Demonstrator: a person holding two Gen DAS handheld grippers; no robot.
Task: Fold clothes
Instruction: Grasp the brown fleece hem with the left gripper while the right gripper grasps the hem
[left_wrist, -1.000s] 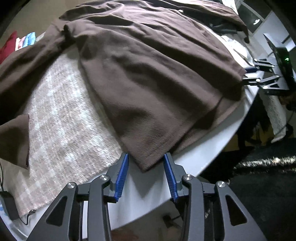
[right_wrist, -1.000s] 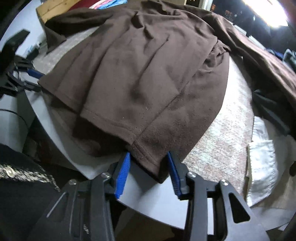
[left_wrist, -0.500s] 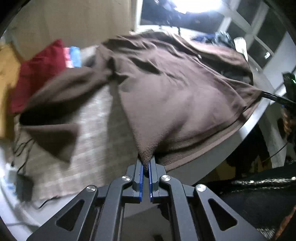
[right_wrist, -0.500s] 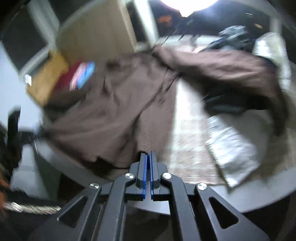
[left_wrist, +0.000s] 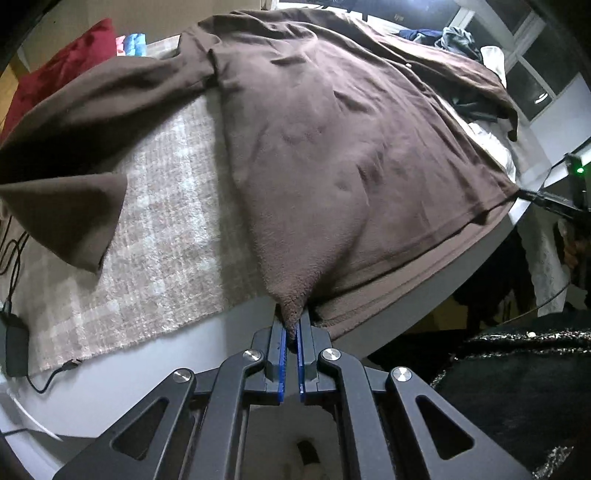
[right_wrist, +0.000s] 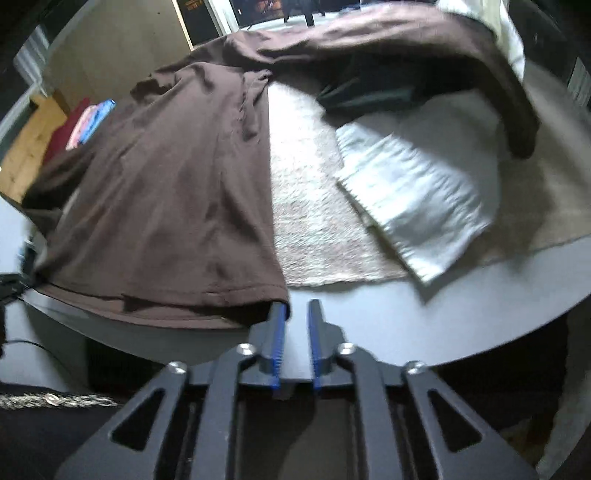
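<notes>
Garment: a brown long-sleeved top (left_wrist: 332, 147) lies spread across the round counter (left_wrist: 166, 354), hem at the near rim, sleeves thrown out to each side; its fabric looks soft and slightly fuzzy, with shallow wrinkles.
Left tongs (left_wrist: 291, 328): clenched on a pinched-up corner of the top's hem, the cloth rising into a peak between the blue pads.
Right tongs (right_wrist: 295, 314): released, a gap between the blue pads, just beside the other hem corner, nothing held.
Surface: a pale checked cloth (left_wrist: 166, 240) covers much of the white counter under the top; a folded white cloth (right_wrist: 417, 199) lies to the right.
Room: dim; a red cushion (left_wrist: 62, 74) and dark windows (left_wrist: 535, 55) behind.
</notes>
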